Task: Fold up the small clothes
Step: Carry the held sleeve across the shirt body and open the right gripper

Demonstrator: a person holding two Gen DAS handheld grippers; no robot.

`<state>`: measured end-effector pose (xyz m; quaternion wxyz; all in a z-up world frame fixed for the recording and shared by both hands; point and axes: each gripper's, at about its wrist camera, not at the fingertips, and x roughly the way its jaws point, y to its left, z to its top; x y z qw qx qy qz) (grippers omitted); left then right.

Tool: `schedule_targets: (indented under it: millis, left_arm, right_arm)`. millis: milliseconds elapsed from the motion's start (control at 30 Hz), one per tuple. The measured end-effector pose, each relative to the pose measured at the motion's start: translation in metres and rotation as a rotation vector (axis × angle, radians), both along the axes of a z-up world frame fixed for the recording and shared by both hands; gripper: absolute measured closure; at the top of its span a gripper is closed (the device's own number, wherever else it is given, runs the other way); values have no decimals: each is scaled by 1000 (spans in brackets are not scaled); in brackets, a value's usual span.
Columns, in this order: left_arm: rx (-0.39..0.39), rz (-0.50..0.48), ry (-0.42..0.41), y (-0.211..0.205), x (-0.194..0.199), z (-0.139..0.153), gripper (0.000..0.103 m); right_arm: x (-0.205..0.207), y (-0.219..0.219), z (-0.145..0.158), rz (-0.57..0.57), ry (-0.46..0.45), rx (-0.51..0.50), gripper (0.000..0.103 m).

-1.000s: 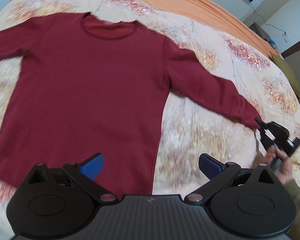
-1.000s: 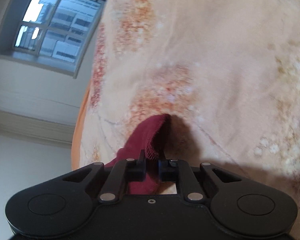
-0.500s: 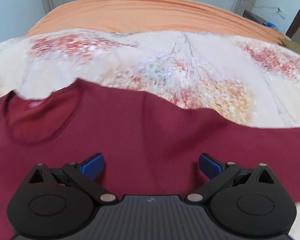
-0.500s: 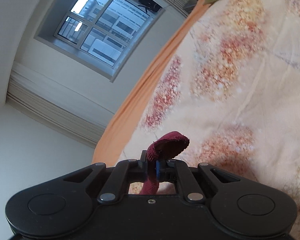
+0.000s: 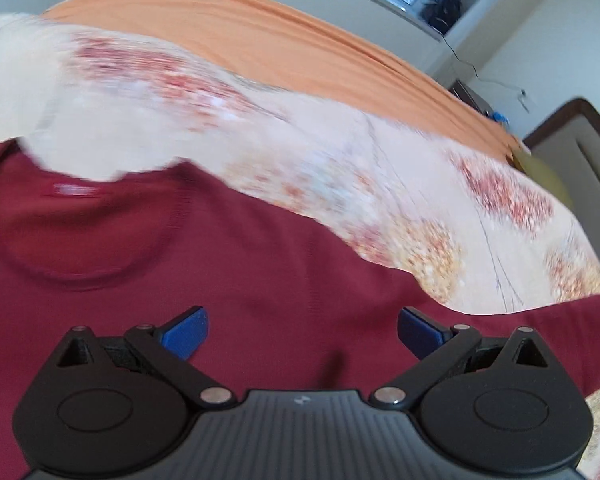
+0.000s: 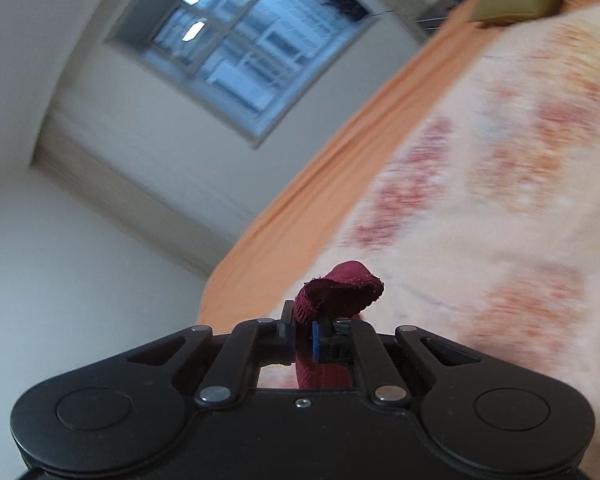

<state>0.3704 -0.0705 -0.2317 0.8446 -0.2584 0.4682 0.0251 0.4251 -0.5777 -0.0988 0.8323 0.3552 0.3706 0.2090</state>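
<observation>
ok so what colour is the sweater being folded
Dark red, a plain maroon sweater, clearest in the left wrist view.

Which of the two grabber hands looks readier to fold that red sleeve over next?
Right, probably. The right gripper is already clamped on the sleeve cuff and holds it above the bedspread. The left gripper is wide open over the sweater's chest, gripping nothing.

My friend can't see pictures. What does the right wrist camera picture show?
The right hand-held gripper is shut on the dark red sweater's sleeve cuff, lifted above a floral bedspread. Behind are an orange sheet, a window and white walls.
</observation>
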Motion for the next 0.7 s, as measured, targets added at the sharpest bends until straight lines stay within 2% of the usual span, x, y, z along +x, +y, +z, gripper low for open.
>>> schedule_targets:
  millis: [133,267,367,500,633,700]
  left_arm:
    - [-35,64,-28,56,-33,17,0]
    - [-76,199,-60,124,-82,32,0]
    - [-107,282,-71,176,-121,33,0]
    - [-102,343,-45,228,-158,26,0]
    - [-77,319,-13,255,-172,12,0]
    - [-86,304,-1,260,-174,3,0]
  right_arm:
    - [9,103,28,181,-54,22,96]
    - [4,230,20,371,-41,45,96]
    - [-8,325,-6,484,3,32,96]
    - [-38,434,-63,621,45,-105,96]
    - [-78,497,-125,711,99,-242,95]
    - [-95,509,-147,741,126,-295,81]
